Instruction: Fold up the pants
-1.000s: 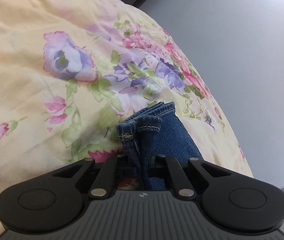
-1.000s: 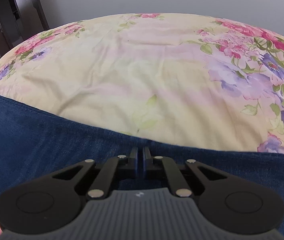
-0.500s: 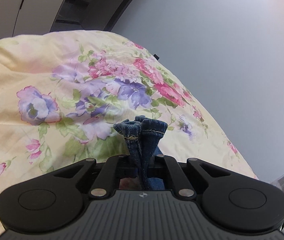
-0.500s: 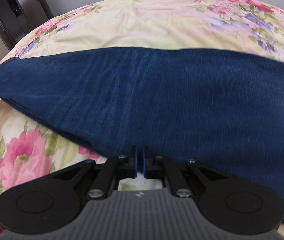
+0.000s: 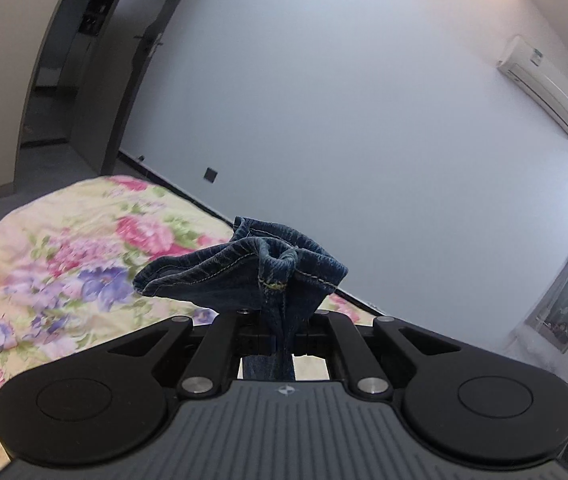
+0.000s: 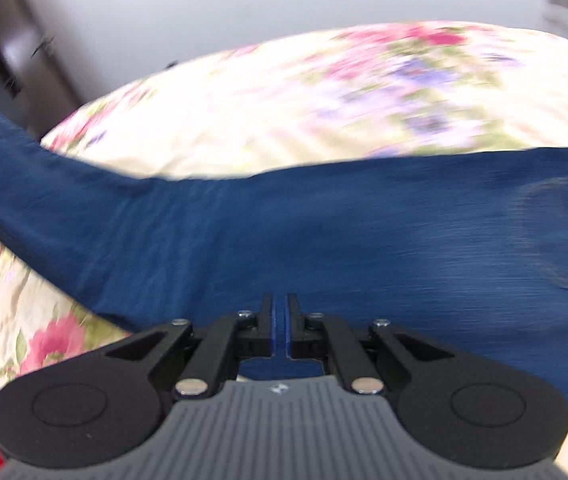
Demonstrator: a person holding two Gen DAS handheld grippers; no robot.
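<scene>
- The left gripper (image 5: 284, 330) has its jaws clamped on the bunched hem ends of the jeans (image 5: 252, 272), held up above the floral bedspread (image 5: 64, 264)
- The right gripper (image 6: 280, 330) is pinched shut on the denim along the near edge of the jeans (image 6: 324, 240), which stretch across the floral bedspread (image 6: 284, 100)
- To fold cleanly I'd say both hands should keep the cloth taut between them and carry the hems over toward the waist end, laying them down edge on edge
- The long axis runs left to right in the right wrist view: leg rising off to the left, back pocket (image 6: 560, 232) at the right, so the waist looks to be that way
</scene>
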